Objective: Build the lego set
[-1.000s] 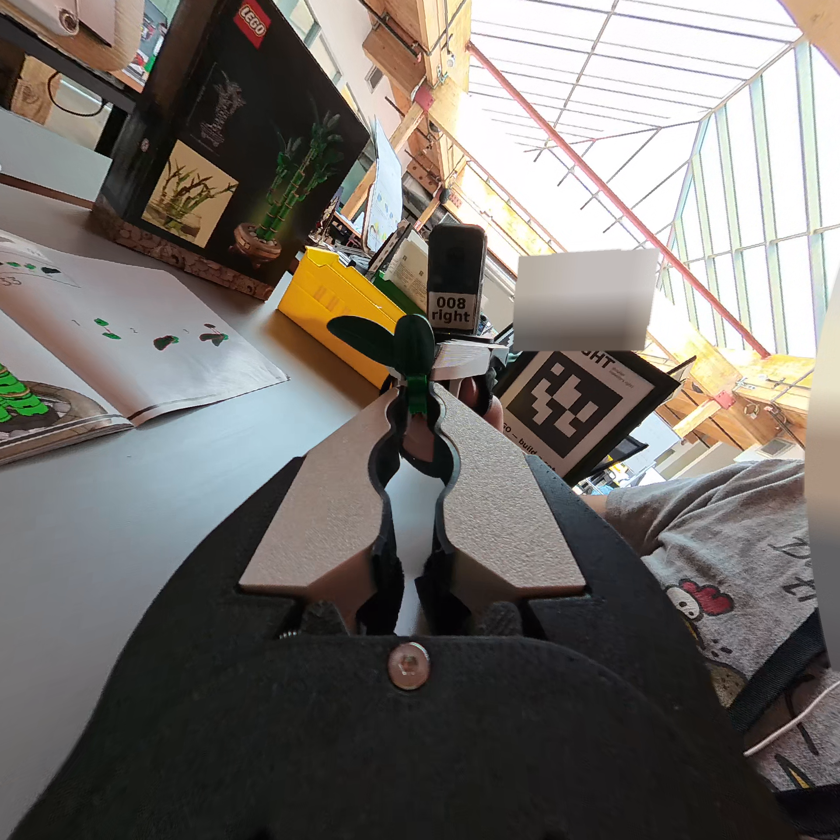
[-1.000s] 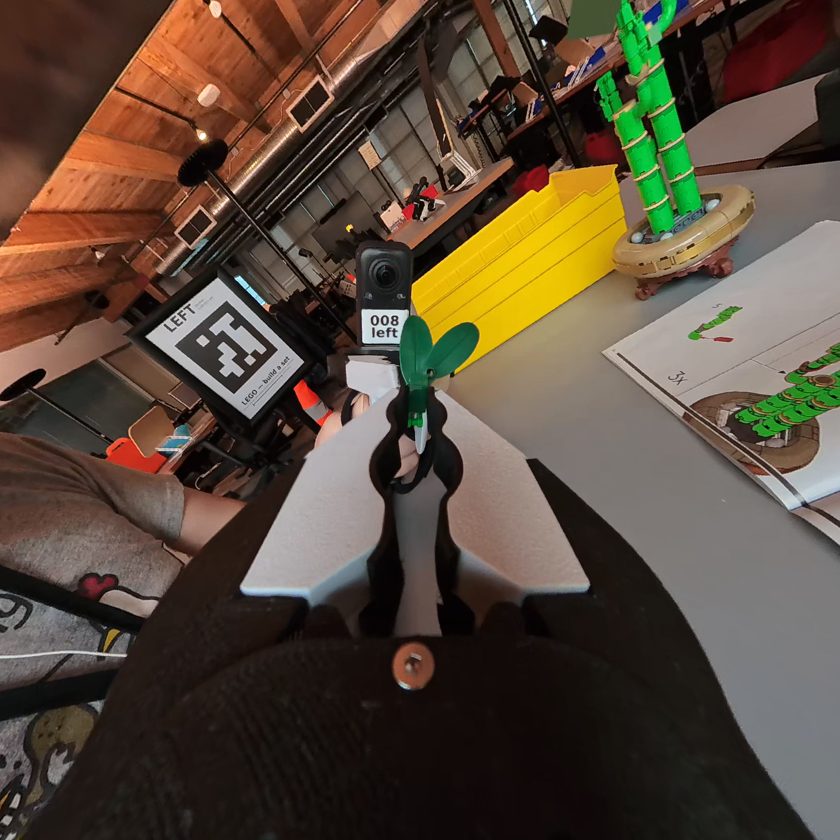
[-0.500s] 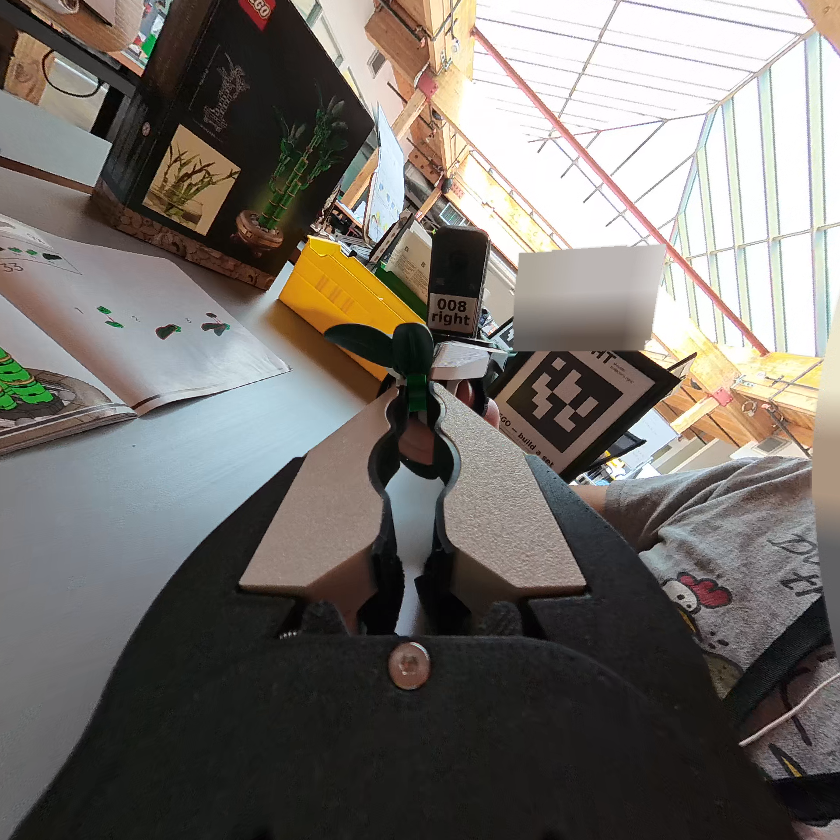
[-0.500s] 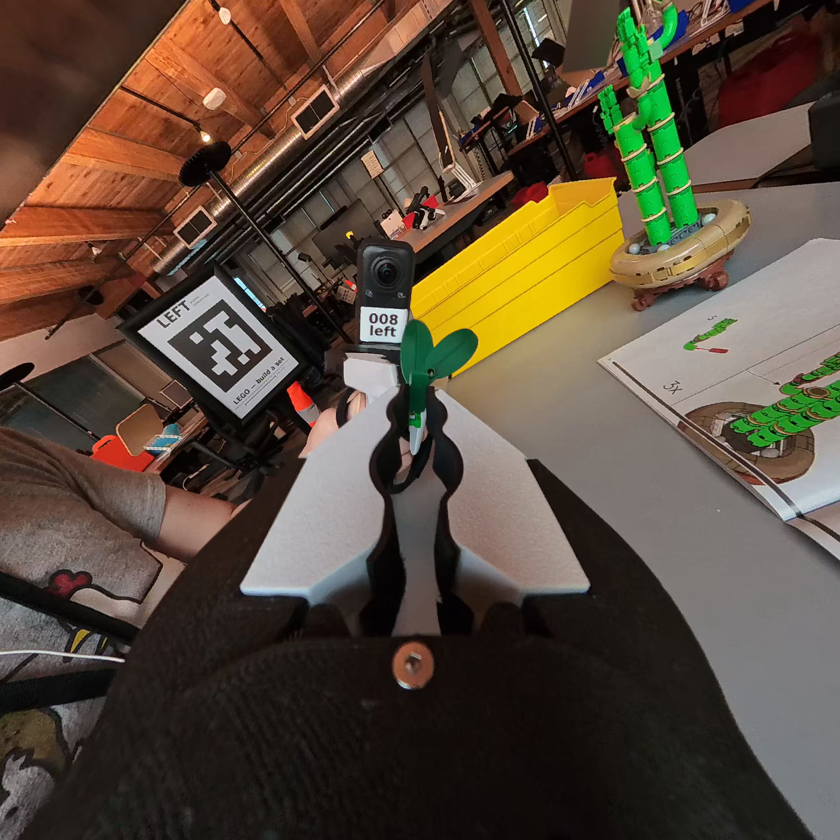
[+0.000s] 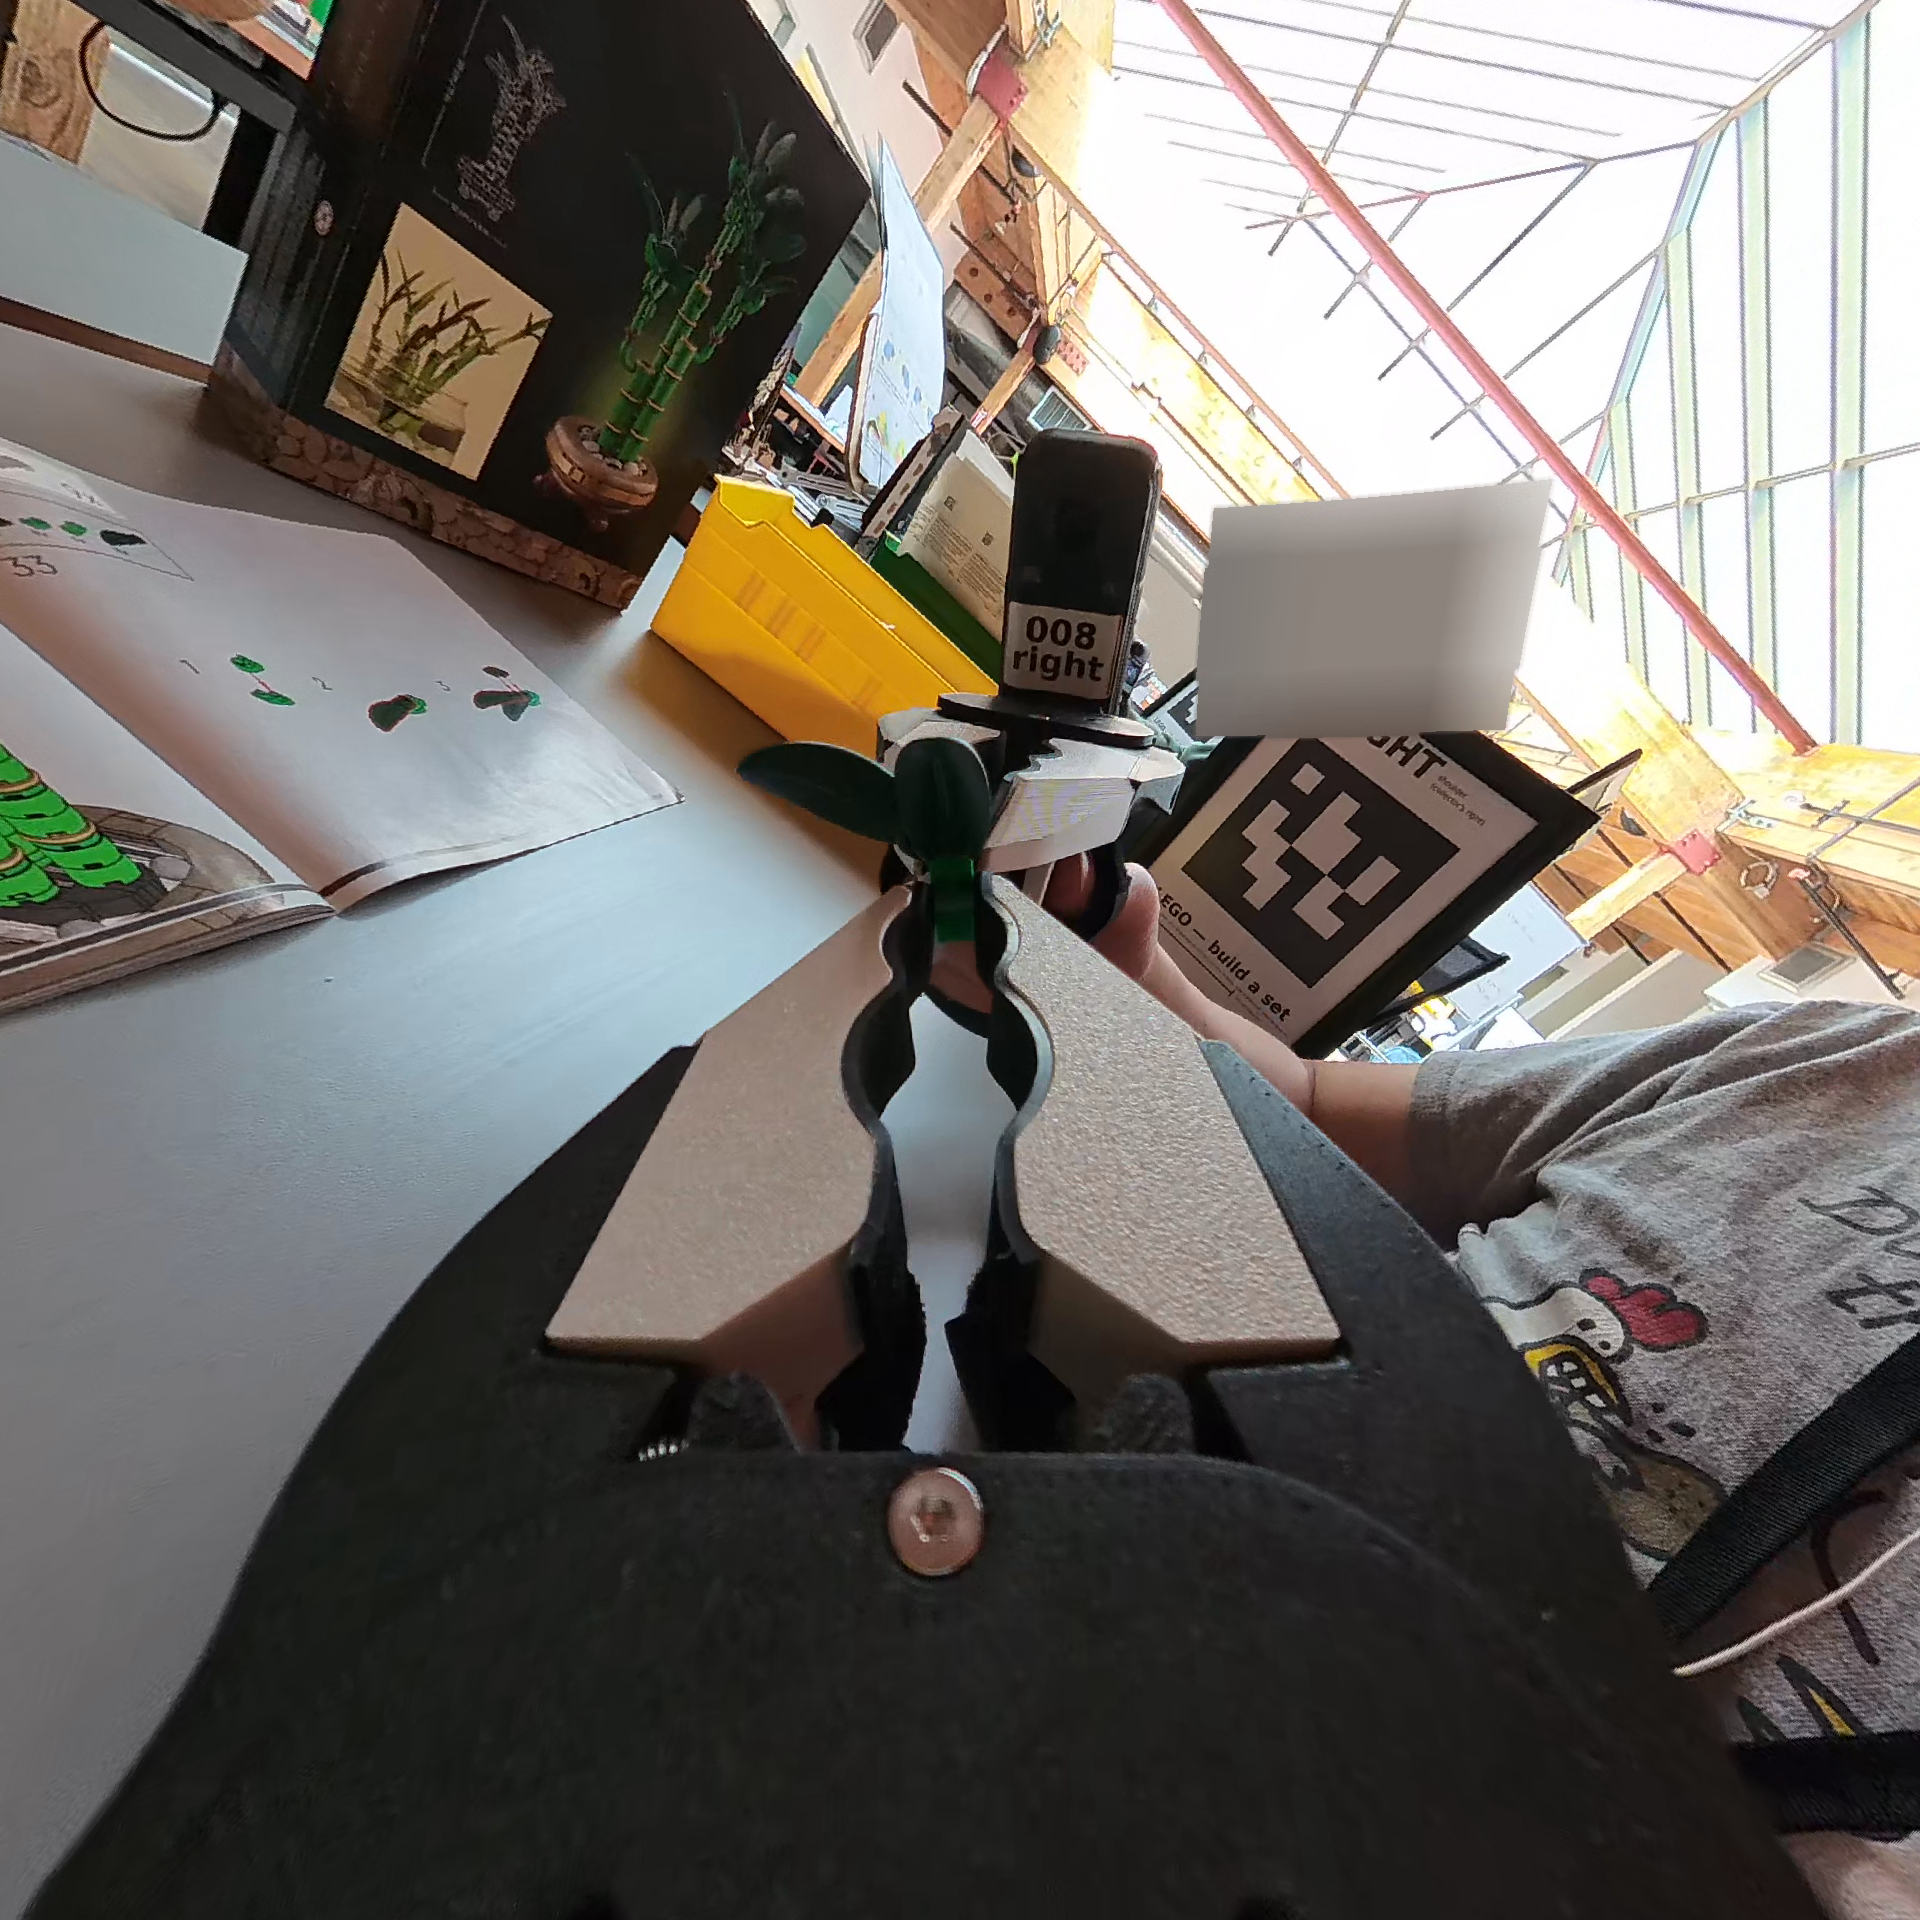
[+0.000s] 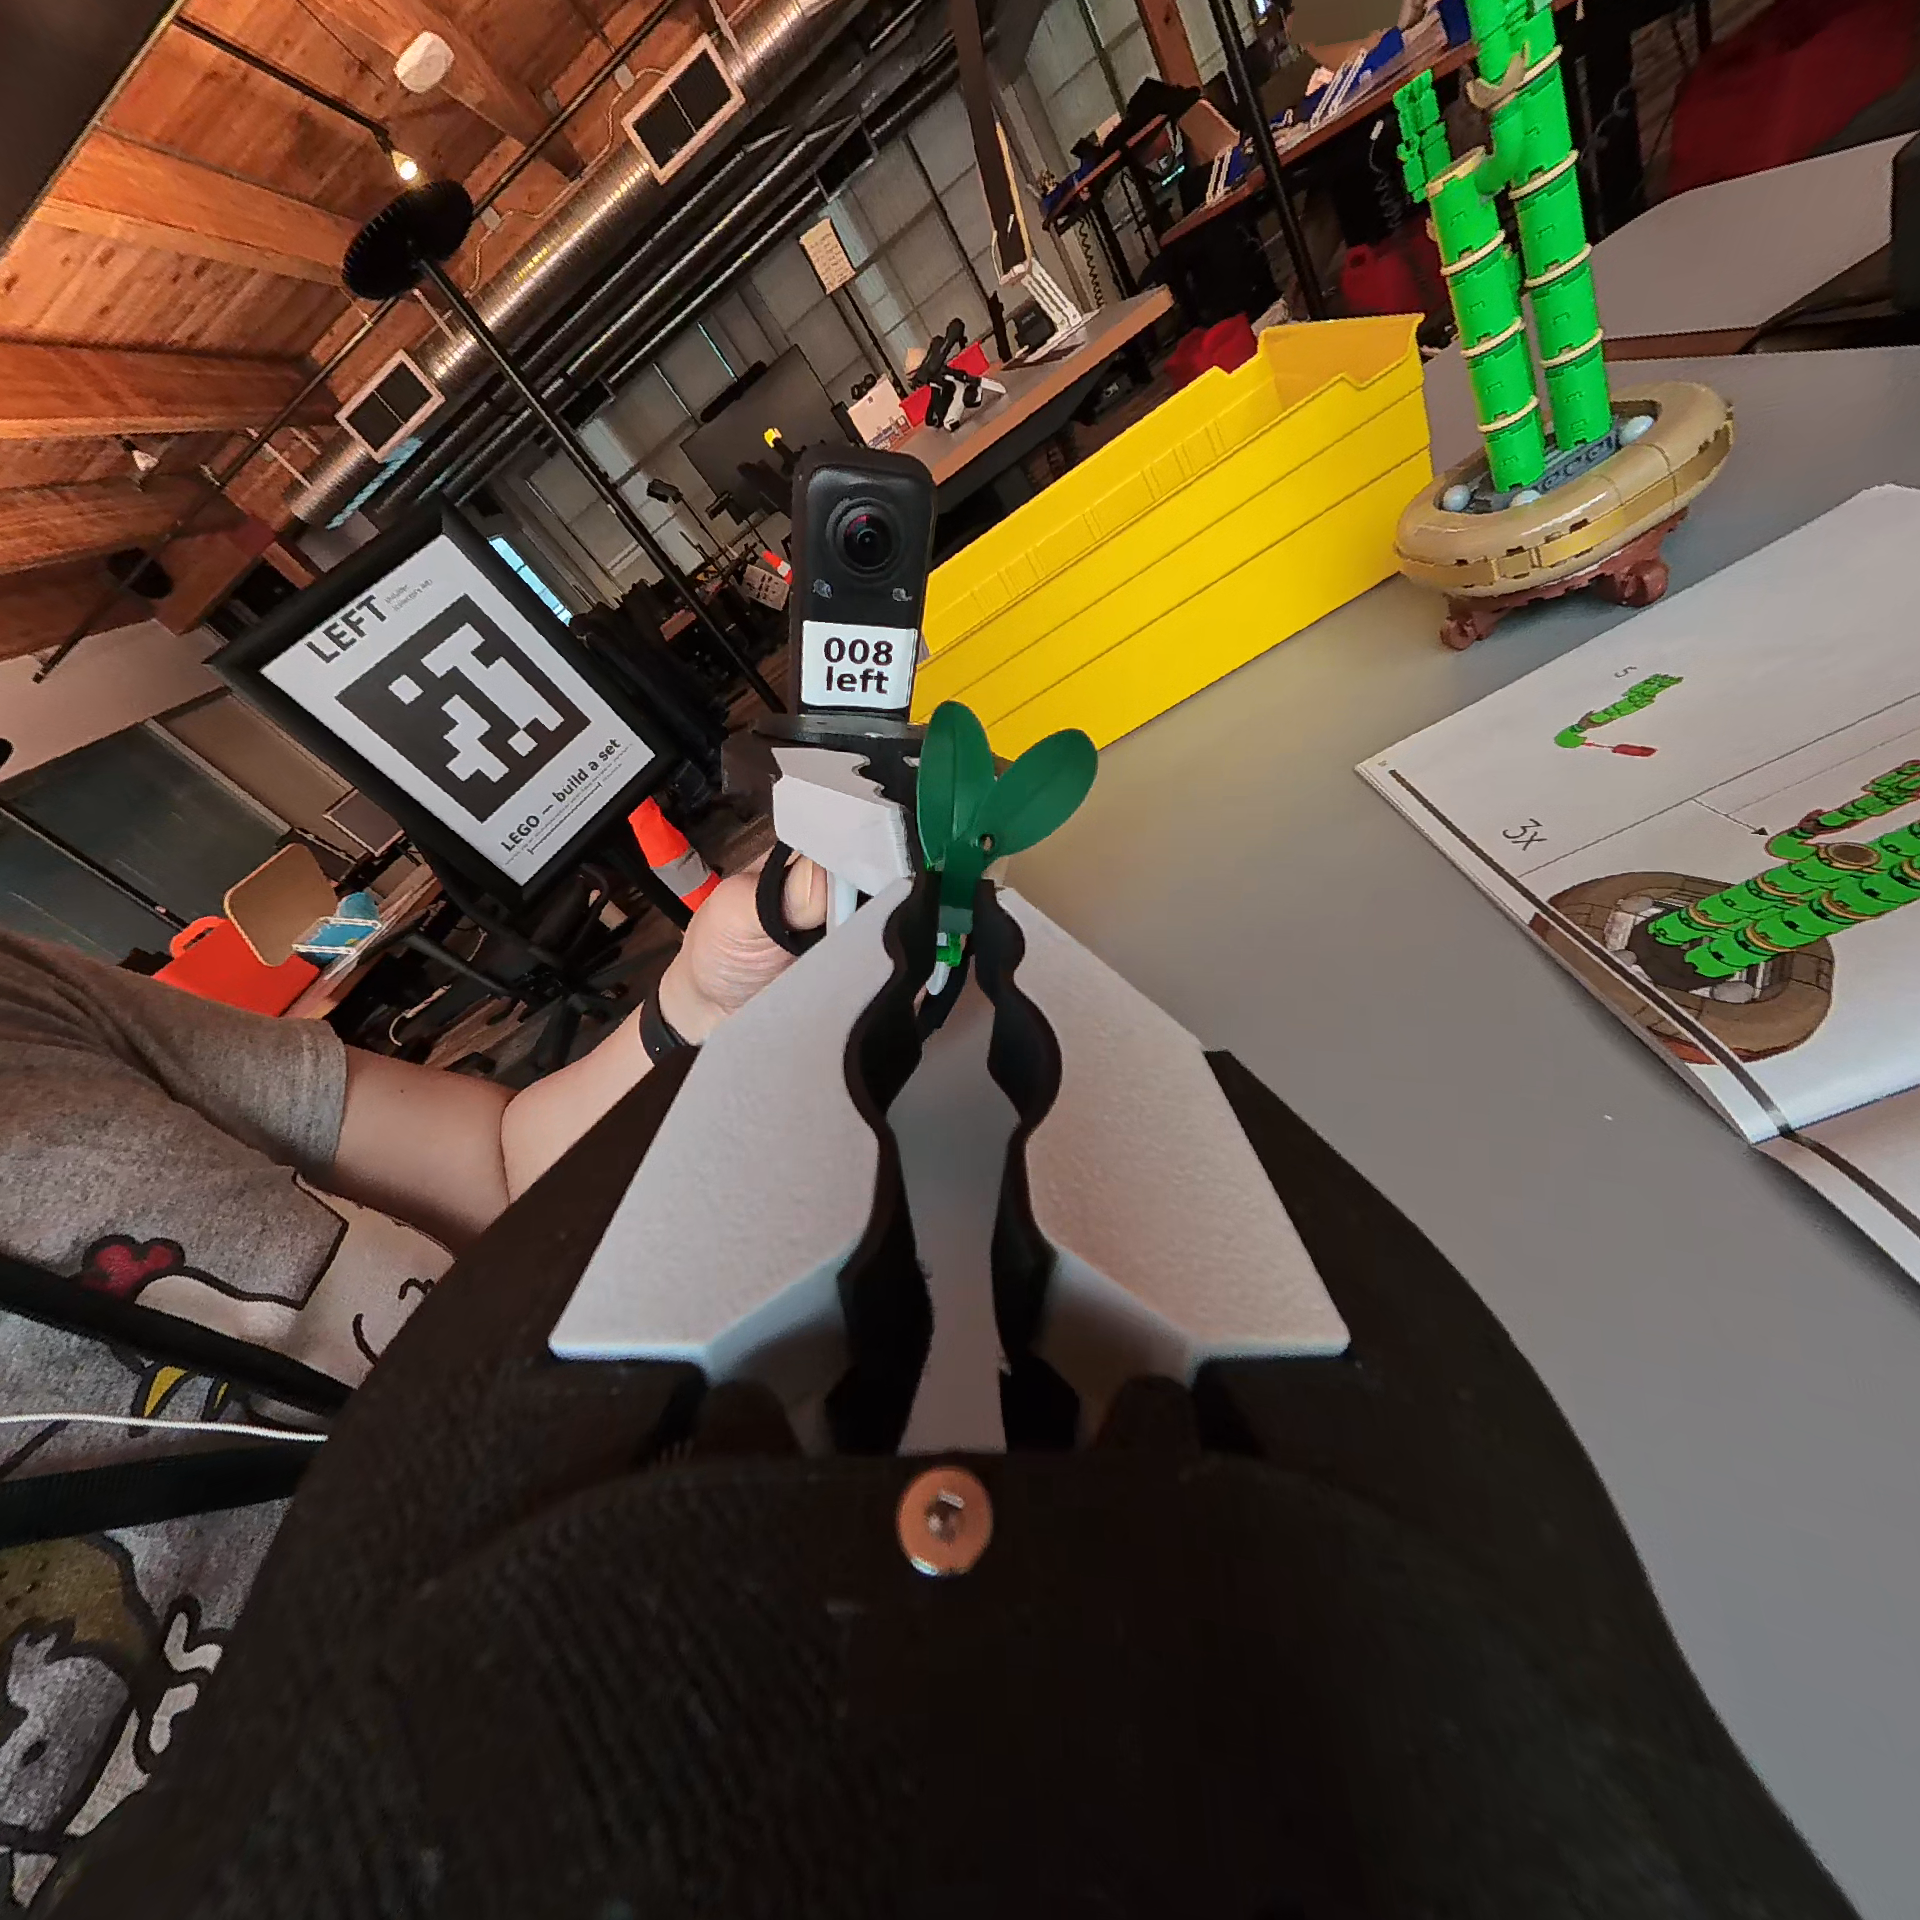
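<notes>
A small leaf sprig [image 5: 914, 805] has two dark green leaves on a bright green stem. My left gripper [image 5: 951, 914] is shut on the stem, leaves pointing up past the tips. My right gripper [image 6: 951, 920] faces it and is shut on the same sprig [image 6: 997, 800], with a white bit low in its jaws. The two grippers meet tip to tip above the grey table [image 5: 312, 1091]. The right gripper also shows in the left wrist view [image 5: 1039, 821], and the left gripper in the right wrist view [image 6: 836, 831]. A bamboo model [image 6: 1527, 416] stands in a tan pot at the far right.
An open instruction booklet [image 5: 260, 727] lies on the table and also shows in the right wrist view [image 6: 1714, 852]. A yellow bin [image 6: 1174, 561] and the dark set box [image 5: 520, 291] stand at the back. The person's torso [image 5: 1662, 1299] is close by. Left tips and right tips are each some 30 centimetres from the bamboo model [image 6: 1527, 416].
Both grippers stay shut on the sprig. The pair has shifted and tilted a little, so the box, booklet and bamboo model sit differently in the views.
</notes>
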### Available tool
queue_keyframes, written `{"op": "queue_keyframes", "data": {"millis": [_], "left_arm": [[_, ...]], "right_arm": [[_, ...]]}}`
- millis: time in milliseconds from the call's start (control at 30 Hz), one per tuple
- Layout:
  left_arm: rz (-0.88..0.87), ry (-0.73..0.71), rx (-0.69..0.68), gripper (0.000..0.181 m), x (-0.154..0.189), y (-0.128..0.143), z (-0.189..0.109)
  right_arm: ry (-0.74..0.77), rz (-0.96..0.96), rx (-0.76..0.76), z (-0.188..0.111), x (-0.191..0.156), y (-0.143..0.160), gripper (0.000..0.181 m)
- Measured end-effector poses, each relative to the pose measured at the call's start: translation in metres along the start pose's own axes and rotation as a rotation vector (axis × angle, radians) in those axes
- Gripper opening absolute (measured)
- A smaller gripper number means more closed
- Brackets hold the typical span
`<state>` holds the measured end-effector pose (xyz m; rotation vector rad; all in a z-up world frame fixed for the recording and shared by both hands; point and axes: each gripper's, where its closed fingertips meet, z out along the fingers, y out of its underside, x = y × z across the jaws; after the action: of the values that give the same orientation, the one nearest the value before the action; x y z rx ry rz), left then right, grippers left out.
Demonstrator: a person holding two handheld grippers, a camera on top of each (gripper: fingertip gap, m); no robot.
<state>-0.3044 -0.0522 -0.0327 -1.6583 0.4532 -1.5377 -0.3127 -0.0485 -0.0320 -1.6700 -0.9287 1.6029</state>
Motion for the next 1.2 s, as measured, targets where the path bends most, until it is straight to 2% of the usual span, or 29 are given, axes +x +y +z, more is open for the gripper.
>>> {"op": "queue_keyframes", "data": {"millis": [500,667,700,733,767,867,933,967,1033,1200], "left_arm": [[0.016,-0.034,-0.022,0.006,-0.005,0.004,0.001],[0.008,-0.008,0.036,0.006,-0.003,-0.007,0.001],[0.001,0.0,0.053,0.006,-0.003,-0.01,0.001],[-0.008,0.006,0.075,0.006,-0.002,-0.013,0.0],[-0.019,0.01,0.092,0.006,-0.003,-0.015,-0.001],[-0.056,0.027,0.135,0.006,-0.003,-0.018,-0.003],[-0.079,0.046,0.148,0.006,-0.002,-0.018,-0.002],[-0.088,0.053,0.154,0.006,-0.001,-0.018,-0.002],[-0.095,0.053,0.16,0.006,-0.001,-0.017,-0.002],[-0.099,0.036,0.186,0.006,-0.003,-0.019,-0.001]], "right_arm": [[0.05,-0.031,-0.031,0.0,0.005,0.005,0.006],[0.062,-0.09,0.022,0.001,0.004,-0.008,0.007],[0.082,-0.132,0.007,0.002,0.004,-0.009,0.012],[0.121,-0.185,0.004,0.001,0.007,-0.011,0.031],[0.15,-0.262,0.001,0.001,0.006,-0.012,0.04],[0.242,-0.581,0.011,0.003,-0.004,-0.011,0.047],[0.385,-0.811,-0.024,0.007,-0.001,-0.011,0.048],[0.466,-0.899,-0.041,0.008,0.003,-0.012,0.048],[0.587,-1.017,-0.051,0.008,0.007,-0.016,0.035],[0.665,-1.077,-0.086,0.011,0.011,-0.015,0.02]]}}
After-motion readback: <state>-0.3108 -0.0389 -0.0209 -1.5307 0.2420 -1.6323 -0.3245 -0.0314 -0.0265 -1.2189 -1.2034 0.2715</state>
